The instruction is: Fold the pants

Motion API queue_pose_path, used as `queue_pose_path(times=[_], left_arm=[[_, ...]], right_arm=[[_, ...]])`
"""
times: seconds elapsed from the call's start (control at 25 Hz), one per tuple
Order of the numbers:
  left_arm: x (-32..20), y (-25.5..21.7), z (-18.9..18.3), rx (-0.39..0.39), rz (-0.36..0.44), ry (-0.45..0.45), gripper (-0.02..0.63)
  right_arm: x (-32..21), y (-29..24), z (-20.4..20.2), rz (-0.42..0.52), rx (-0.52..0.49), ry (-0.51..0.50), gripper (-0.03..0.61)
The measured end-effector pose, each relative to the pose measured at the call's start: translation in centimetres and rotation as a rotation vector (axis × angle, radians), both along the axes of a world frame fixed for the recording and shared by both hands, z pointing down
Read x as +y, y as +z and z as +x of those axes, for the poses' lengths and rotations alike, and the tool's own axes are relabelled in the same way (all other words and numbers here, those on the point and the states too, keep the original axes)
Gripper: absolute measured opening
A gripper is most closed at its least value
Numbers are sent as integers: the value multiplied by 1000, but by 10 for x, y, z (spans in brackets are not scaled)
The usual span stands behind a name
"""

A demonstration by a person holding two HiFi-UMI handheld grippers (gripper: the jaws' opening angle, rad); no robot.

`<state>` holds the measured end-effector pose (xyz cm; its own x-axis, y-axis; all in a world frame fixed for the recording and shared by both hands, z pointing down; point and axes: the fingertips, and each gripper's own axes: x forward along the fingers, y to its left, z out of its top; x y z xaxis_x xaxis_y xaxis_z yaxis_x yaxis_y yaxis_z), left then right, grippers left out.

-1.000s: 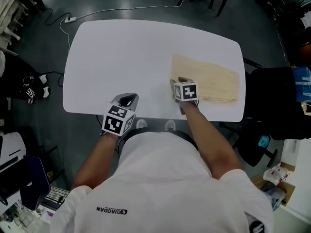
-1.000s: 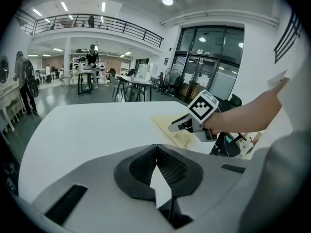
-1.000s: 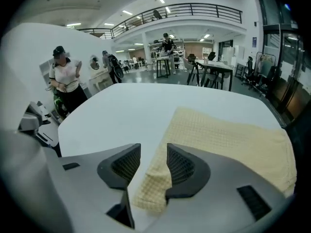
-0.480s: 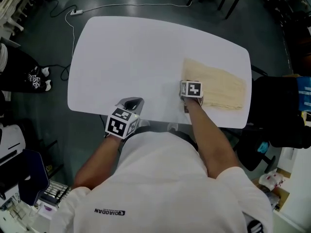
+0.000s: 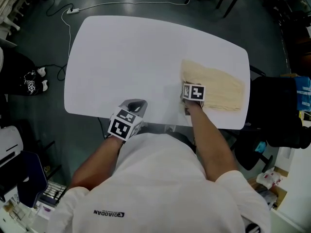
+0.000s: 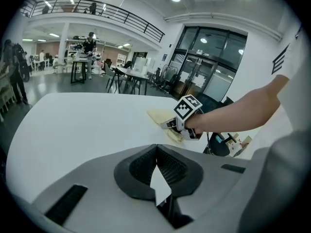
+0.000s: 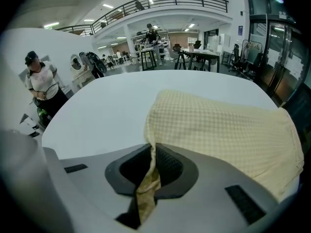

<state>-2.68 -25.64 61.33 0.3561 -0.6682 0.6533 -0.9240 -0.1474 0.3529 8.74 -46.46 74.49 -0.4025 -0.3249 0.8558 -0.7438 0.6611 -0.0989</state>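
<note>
I'm just closing my right hand-held gripper (image 7: 150, 154) on the pants (image 7: 218, 130) corner; thin pinch, risking slip-out on lift; left hand-held gripper (image 6: 156, 152) closed, empty

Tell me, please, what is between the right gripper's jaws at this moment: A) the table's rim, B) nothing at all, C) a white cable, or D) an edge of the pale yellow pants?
D: in the right gripper view, the right gripper has just been closing its jaws, and they pinch a fold at the edge of the pale yellow pants.
</note>
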Motion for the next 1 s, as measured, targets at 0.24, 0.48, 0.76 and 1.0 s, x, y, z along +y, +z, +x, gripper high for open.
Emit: queue_pose_path(times=[0.24,0.48,0.76,1.0], left_arm=[[3,-7,-3,-7,19,-9,25],[-1,-8,-16,-19,39,-39,25],[-27,-35,2,-37,95,-20,25],[-35,-48,33,-41,123,-76,25]], right_arm=[[2,-8,-1,-122,-140,71,41],[0,-60,-8,-124,-305,99,41],[-7,-105,16,-124,-481,132,41],[-6,-139,46,-173,-659,155,41]])
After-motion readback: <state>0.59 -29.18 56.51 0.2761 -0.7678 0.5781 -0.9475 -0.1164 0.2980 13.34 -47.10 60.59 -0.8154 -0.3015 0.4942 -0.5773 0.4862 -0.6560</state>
